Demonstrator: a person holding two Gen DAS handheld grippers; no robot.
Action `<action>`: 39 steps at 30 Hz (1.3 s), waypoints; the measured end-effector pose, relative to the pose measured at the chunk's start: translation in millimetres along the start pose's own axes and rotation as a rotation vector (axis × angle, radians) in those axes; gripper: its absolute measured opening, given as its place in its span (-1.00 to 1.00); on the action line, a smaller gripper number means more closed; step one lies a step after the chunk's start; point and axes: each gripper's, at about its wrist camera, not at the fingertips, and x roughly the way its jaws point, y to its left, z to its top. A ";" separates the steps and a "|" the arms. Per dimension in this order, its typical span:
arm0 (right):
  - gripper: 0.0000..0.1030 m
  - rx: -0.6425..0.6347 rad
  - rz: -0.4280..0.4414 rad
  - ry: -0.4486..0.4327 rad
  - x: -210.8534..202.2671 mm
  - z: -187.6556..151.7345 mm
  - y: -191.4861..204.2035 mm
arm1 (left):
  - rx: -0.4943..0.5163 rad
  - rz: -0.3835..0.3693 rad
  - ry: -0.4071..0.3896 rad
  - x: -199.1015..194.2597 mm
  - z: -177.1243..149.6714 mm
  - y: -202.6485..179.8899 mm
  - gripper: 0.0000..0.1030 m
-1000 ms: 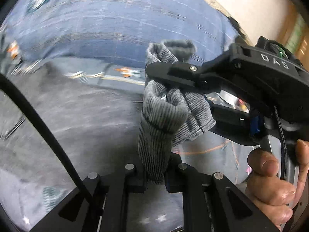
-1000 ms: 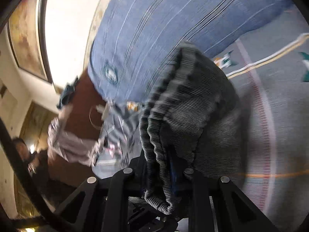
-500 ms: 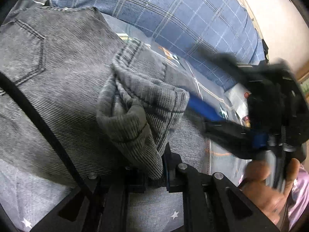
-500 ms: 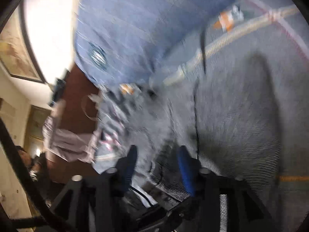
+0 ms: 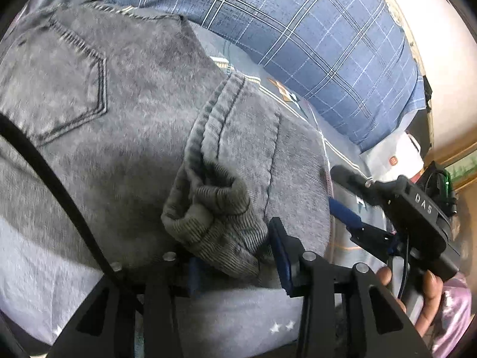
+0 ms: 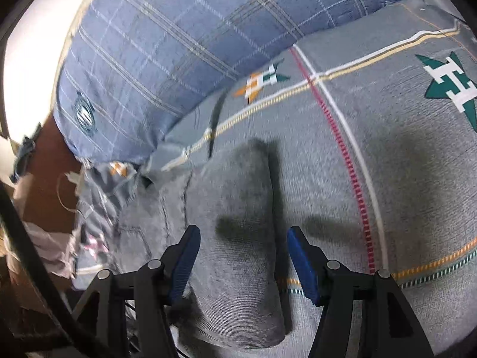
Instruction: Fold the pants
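Note:
Grey washed jeans (image 5: 125,125) lie on the bed, back pocket showing at upper left. A folded leg end with a bunched cuff (image 5: 214,223) rests on top of them. My left gripper (image 5: 235,256) is open, its blue pads on either side of the cuff. My right gripper (image 6: 243,256) is open above the folded grey leg (image 6: 241,238). It also shows in the left wrist view (image 5: 351,208), off the fold's right edge.
A blue plaid pillow (image 5: 298,38) lies behind the jeans, also in the right wrist view (image 6: 179,47). The grey bedsheet (image 6: 402,164) has star motifs and stripes. A white box (image 5: 396,161) sits at the right. Pink cloth (image 6: 50,244) lies at the left.
Both grippers have opened and let go of the leg end, which now rests folded on the jeans. The right gripper has drawn back to the right.

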 end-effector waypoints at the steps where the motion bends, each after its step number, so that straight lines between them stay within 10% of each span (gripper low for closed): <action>1: 0.24 -0.005 -0.014 0.003 1.3 -0.7 0.1 | 0.014 0.036 -0.008 1.4 1.7 -0.5 -0.67; 7: 0.24 0.004 -0.024 0.014 5.8 -4.7 -3.5 | 0.040 0.028 -0.106 -29.6 5.1 6.5 -0.72; 11: 0.24 0.010 -0.005 0.040 10.5 -5.9 -3.3 | 0.035 0.074 -0.009 -2.8 3.7 26.0 -0.71; 39: 0.18 -0.029 0.037 0.152 15.8 -12.3 6.3 | 0.100 0.085 -0.123 -28.8 -13.9 18.8 -0.68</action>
